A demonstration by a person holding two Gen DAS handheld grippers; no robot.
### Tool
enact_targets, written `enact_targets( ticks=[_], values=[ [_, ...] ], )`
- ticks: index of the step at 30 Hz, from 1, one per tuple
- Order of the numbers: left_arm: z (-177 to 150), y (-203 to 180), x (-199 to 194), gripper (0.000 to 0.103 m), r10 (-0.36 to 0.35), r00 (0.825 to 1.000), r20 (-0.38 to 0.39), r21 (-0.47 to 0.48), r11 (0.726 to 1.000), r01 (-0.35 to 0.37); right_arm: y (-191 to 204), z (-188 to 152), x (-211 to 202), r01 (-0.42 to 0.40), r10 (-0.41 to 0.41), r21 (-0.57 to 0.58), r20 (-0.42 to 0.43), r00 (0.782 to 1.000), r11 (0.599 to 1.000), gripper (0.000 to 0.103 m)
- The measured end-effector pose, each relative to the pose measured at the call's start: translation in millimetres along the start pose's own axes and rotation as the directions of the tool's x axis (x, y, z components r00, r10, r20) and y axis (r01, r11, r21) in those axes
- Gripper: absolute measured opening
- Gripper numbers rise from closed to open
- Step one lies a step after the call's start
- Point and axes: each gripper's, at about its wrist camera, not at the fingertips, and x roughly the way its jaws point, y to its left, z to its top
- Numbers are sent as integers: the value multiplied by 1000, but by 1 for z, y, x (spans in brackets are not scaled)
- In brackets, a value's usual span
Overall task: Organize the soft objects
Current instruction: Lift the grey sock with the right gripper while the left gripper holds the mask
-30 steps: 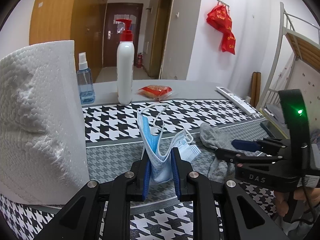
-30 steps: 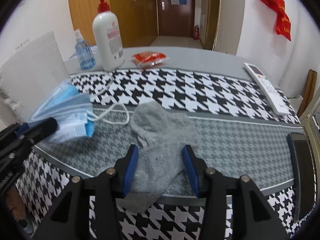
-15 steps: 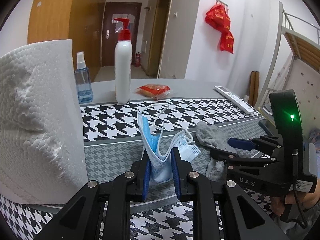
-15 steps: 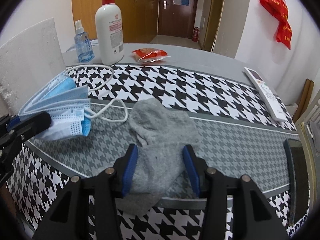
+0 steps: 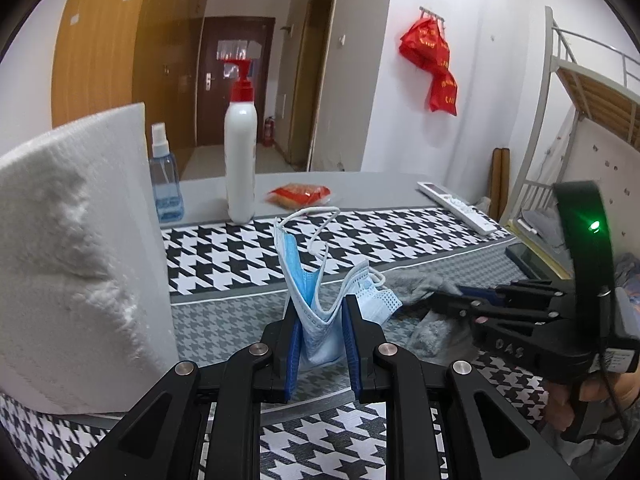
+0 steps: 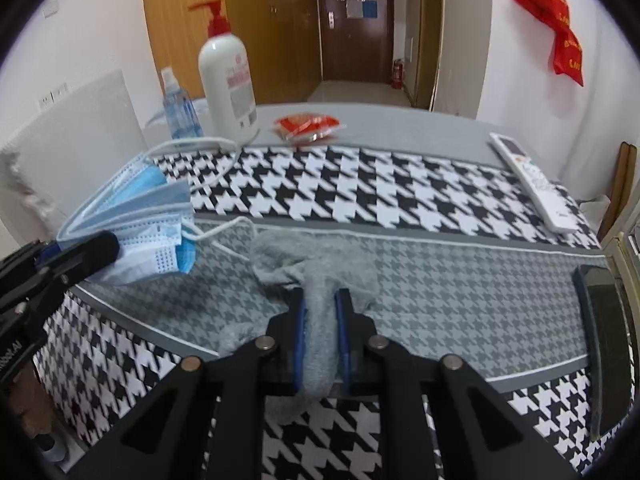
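**Two grippers, each pinching a soft item over a houndstooth table**

The left gripper has its blue-padded jaws closed on a light blue face mask, which stands bunched and upright between them, its white ear loops trailing onto the black-and-white houndstooth tablecloth. The left wrist view alone shows a tall paper towel roll up close at the left, and a bunk bed frame at far right.

The right gripper has its jaws drawn narrow around the middle of a grey sock, squeezing the fabric into a ridge; the rest of the sock lies on the grey band of the cloth, just right of the mask. Only the right wrist view shows this grip clearly, and a dark phone near the table's right edge.

Both views show a white pump bottle, a blue spray bottle, a red snack packet and a white remote at the far side.
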Motion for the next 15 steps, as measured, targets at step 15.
enact_targets(
  ticks=[15],
  values=[
    [4, -2, -30, 21, 34, 998, 46, 46, 998, -37, 12, 7, -43, 1, 1, -12, 105, 994, 1000, 18]
  ],
)
